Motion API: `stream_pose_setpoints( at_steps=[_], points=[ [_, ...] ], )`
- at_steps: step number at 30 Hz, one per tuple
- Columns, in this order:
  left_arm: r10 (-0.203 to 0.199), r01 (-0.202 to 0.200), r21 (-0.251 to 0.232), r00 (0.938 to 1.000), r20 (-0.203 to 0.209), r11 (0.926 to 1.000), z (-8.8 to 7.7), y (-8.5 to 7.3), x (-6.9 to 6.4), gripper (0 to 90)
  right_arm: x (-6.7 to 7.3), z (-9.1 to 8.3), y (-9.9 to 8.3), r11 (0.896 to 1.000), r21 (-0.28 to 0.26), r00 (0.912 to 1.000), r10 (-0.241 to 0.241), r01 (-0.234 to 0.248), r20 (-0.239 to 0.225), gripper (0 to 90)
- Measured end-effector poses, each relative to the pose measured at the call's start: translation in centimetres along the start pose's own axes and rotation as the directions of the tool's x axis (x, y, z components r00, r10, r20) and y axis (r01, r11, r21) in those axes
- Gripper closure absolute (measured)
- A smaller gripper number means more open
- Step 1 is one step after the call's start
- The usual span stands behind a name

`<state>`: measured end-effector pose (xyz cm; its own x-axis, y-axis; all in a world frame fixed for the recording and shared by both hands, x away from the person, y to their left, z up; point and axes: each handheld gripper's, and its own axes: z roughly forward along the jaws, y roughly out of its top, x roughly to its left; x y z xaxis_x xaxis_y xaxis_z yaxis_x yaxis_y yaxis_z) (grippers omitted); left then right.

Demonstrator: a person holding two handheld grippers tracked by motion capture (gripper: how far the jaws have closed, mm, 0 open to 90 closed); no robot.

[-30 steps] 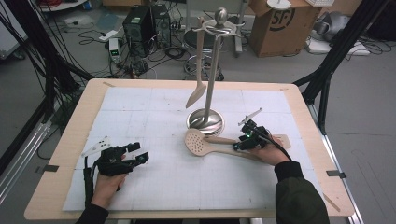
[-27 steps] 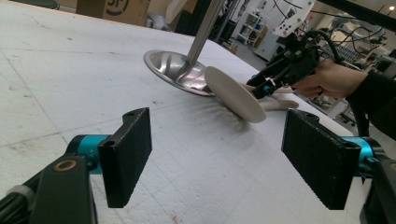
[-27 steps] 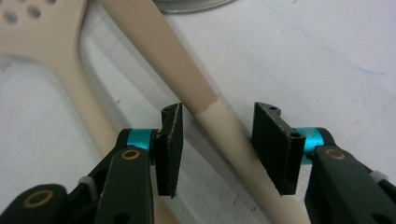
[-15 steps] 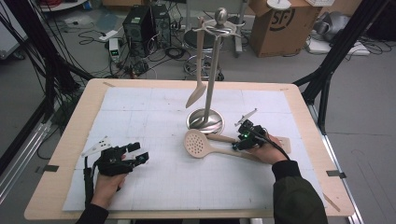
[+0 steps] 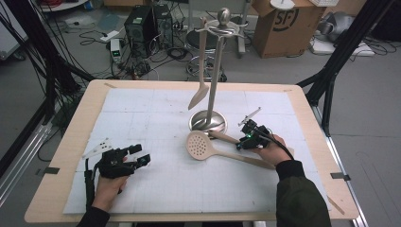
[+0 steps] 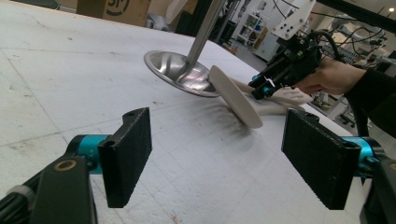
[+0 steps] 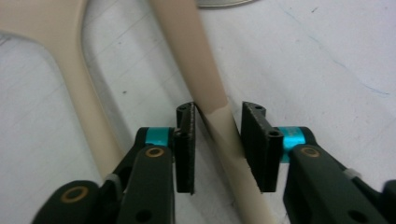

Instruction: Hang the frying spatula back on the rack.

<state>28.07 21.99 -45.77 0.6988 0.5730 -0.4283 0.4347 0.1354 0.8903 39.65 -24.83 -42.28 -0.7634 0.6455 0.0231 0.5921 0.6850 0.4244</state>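
Note:
A beige slotted spoon (image 5: 201, 144) lies on the white mat, its handle running right under my right hand. A second beige utensil handle (image 7: 187, 56) lies beside it, pointing at the stand's metal base (image 5: 208, 122). My right gripper (image 5: 242, 142) (image 7: 217, 112) points down over this handle. Its jaws have just been closing and stand narrowly open with the handle between the pads, slim gaps still showing. My left gripper (image 5: 141, 156) (image 6: 217, 154) rests at the near left, wide open with nothing between its pads. It looks toward the stand and the right gripper (image 6: 264, 88).
A tall metal utensil stand (image 5: 218, 61) rises from the round base at the table's middle, with a beige spatula (image 5: 201, 90) hanging from its left hook. A cardboard box (image 5: 279, 23), cables and equipment lie on the floor beyond the far edge.

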Motion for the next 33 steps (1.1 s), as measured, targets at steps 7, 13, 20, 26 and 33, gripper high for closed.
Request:
stream_pose_setpoints(
  at_steps=[7,13,20,26,33],
  points=[
    [-0.002,0.002,-0.002,1.0,0.0,1.0,0.0,0.0,0.0,24.9,-0.1,-0.1,-0.2,1.0,-0.002,0.9995,-0.005,0.005,0.033,74.2],
    [-0.003,0.003,-0.003,1.0,0.0,1.0,-0.1,0.0,0.0,24.9,-0.4,0.4,0.0,0.999,-0.015,0.9993,0.034,-0.034,0.016,70.0],
    [-0.001,0.001,-0.001,1.0,0.0,1.0,-0.1,0.0,0.0,24.9,-0.6,0.4,-0.1,0.997,-0.034,0.9972,0.074,-0.073,0.013,75.8],
    [0.0,0.0,-0.001,1.0,0.0,1.0,-0.1,0.0,0.0,24.9,-0.9,-0.5,-0.5,0.989,-0.097,0.9925,0.118,-0.114,0.034,76.0],
    [0.0,0.0,-0.001,1.0,0.0,1.0,-0.1,0.0,0.0,24.9,-1.1,-2.3,-0.9,0.966,-0.208,0.9872,0.158,-0.151,0.02,76.0]
  ],
)
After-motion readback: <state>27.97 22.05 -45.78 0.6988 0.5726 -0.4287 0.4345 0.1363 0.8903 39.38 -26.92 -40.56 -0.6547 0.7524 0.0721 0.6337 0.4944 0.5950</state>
